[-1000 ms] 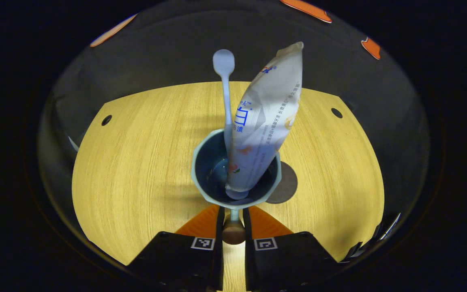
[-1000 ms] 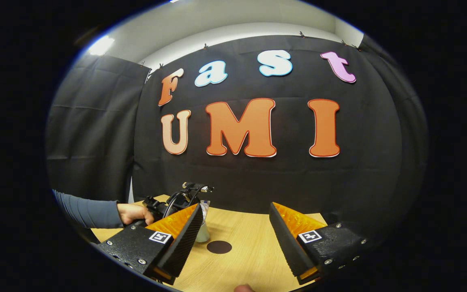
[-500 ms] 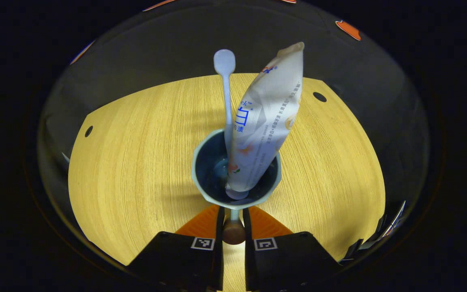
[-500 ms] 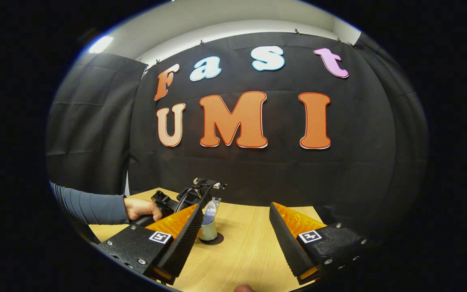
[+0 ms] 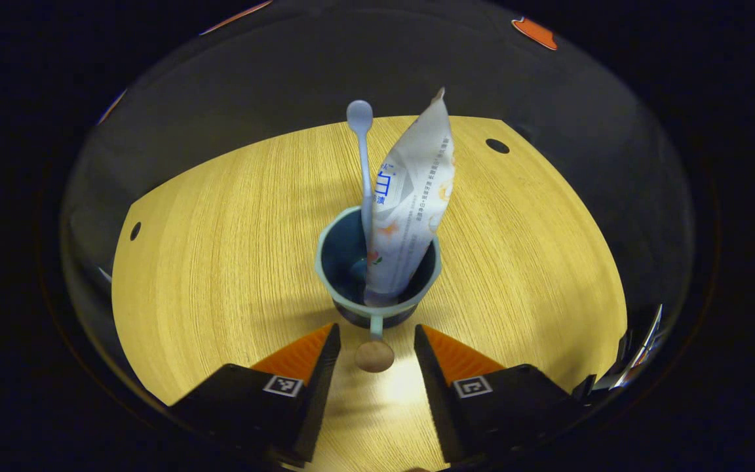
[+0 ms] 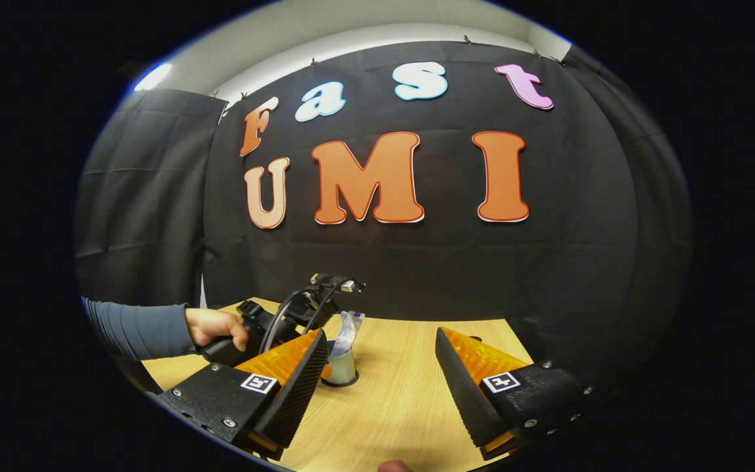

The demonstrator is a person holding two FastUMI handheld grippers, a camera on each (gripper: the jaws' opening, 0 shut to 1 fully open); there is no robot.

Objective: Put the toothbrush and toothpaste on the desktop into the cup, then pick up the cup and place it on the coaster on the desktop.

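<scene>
Left gripper view shows the left gripper (image 5: pixel 372 341) spread wide, clear of the cup (image 5: pixel 377 270); toothbrush (image 5: pixel 362 164) and toothpaste (image 5: pixel 411 203) stand inside; cup apparently rests on the coaster (image 6: pixel 339 383); right gripper (image 6: pixel 381 367) wide, empty; next, probably just withdrawing.

The toothpaste (image 5: pixel 410 203) standing in the cup (image 5: pixel 377 275) has blue and small dark print on its white side, too small and bent to read. Each gripper finger near the cup carries a square black-and-white code mark (image 5: pixel 282 385).
</scene>
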